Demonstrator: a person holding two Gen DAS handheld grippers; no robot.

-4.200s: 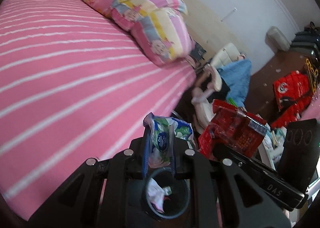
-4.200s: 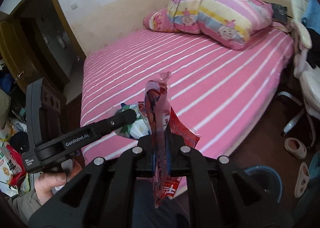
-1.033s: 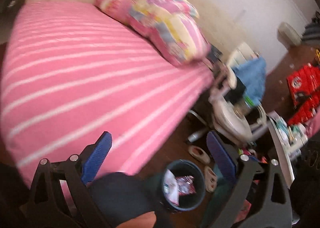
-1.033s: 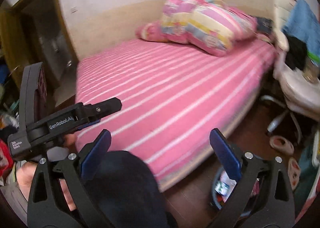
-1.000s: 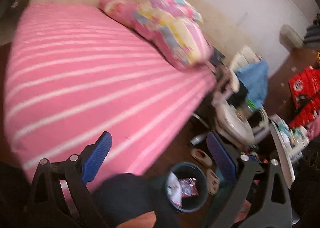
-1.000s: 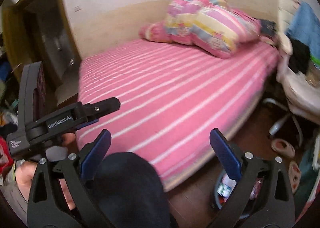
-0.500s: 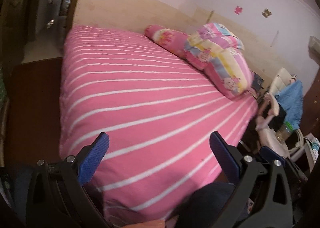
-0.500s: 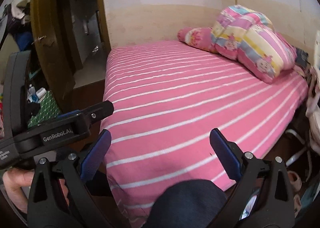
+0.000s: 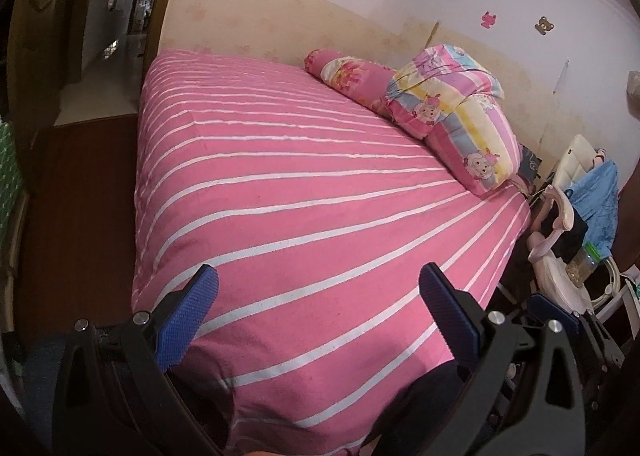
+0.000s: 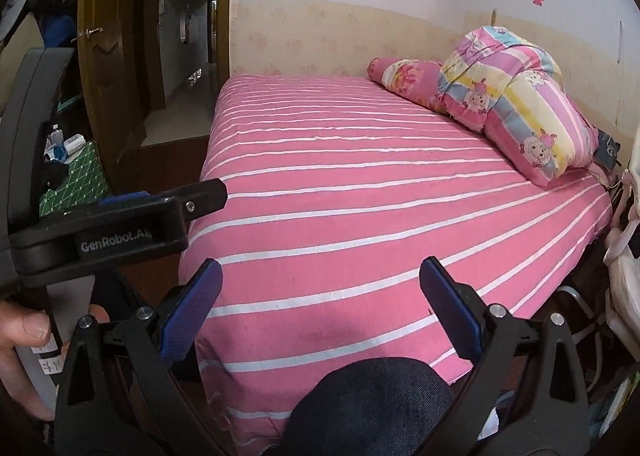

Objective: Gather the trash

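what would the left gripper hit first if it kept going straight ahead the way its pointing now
Most likely the pink striped bed: the left gripper, jaws wide open and empty, aims at the mattress top, with nothing between, though depth is hard to judge.

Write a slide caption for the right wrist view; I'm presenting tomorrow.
Right gripper open and empty over the pink striped bed, left gripper alongside.

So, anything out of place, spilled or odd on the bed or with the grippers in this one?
Nothing stands out. The pink striped bed lies flat with no wrappers on it, and the folded quilt and pillow sit at its far end. The left gripper and right gripper are both open and hold nothing.
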